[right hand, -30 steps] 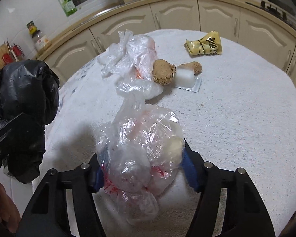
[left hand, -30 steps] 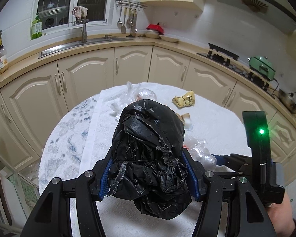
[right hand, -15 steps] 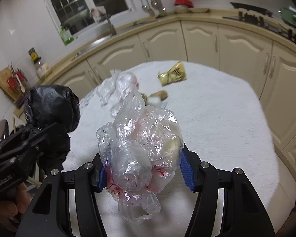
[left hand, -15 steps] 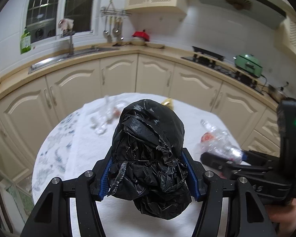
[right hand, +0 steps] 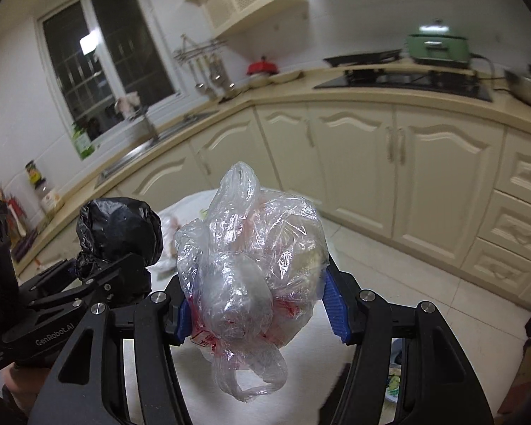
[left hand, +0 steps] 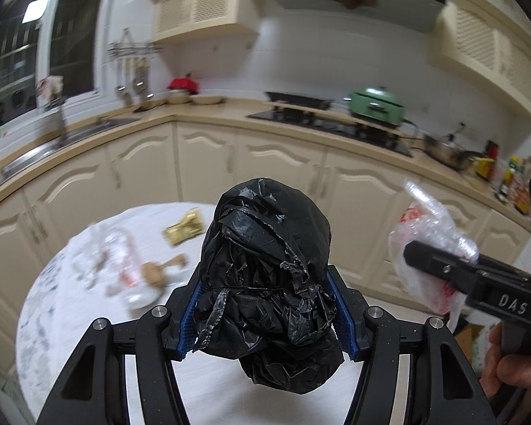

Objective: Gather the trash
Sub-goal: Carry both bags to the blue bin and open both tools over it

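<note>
My left gripper (left hand: 267, 315) is shut on a crumpled black trash bag (left hand: 265, 265) and holds it above the round white table (left hand: 70, 297). My right gripper (right hand: 258, 308) is shut on a clear plastic bag (right hand: 251, 262) with red print, held in the air past the table's edge. The clear bag also shows at the right of the left wrist view (left hand: 428, 244), and the black bag at the left of the right wrist view (right hand: 120, 228). On the table lie a yellow snack wrapper (left hand: 186, 228), a brown lump (left hand: 154, 272) and crumpled clear plastic (left hand: 106, 251), all blurred.
Cream kitchen cabinets (left hand: 276, 163) curve round behind the table, with a sink (left hand: 53, 141) at the left and a stove with a green pot (left hand: 377, 104) at the right. Tiled floor (right hand: 407, 269) lies right of the table. Boxes or rubbish (right hand: 396, 379) sit on the floor low right.
Both grippers have lifted and swung right with their bags. The table has dropped lower and further left in both views, and the right gripper now hangs beyond the table edge.
</note>
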